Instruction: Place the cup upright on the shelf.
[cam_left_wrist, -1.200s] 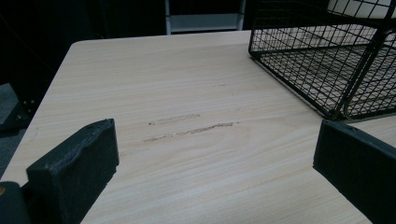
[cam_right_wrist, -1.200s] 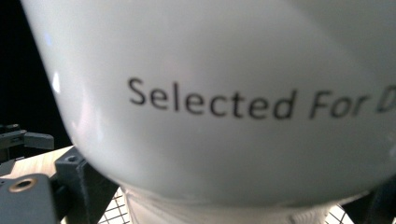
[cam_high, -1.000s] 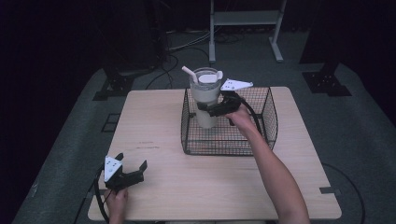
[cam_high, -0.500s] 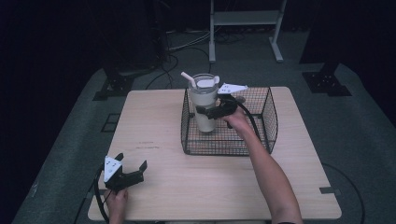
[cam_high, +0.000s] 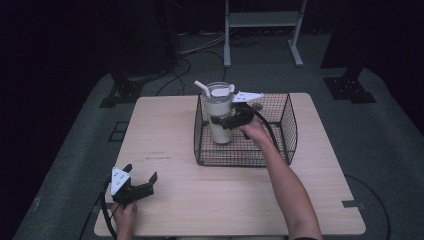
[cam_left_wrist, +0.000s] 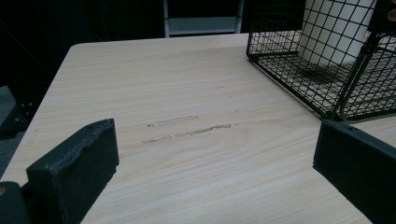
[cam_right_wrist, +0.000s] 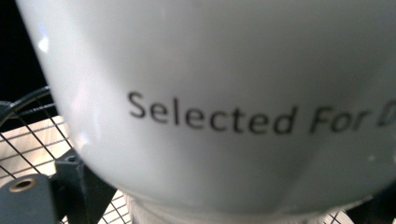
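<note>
Tumbler (cam_high: 219, 112), tall, white, lidded, with a straw, stands upright in the wire basket's (cam_high: 287, 125) left end, right gripper (cam_high: 226, 121) apparently clamped around it. Right gripper view reads "Selected For". Left gripper (cam_high: 140, 183) rests spread.

Basket (cam_high: 280, 127) on table (cam_high: 225, 200), far right of centre; cup (cam_high: 219, 117) upright in basket's left end (right gripper (cam_high: 222, 121) beside it); left gripper (cam_high: 137, 182) at near-left table corner
</note>
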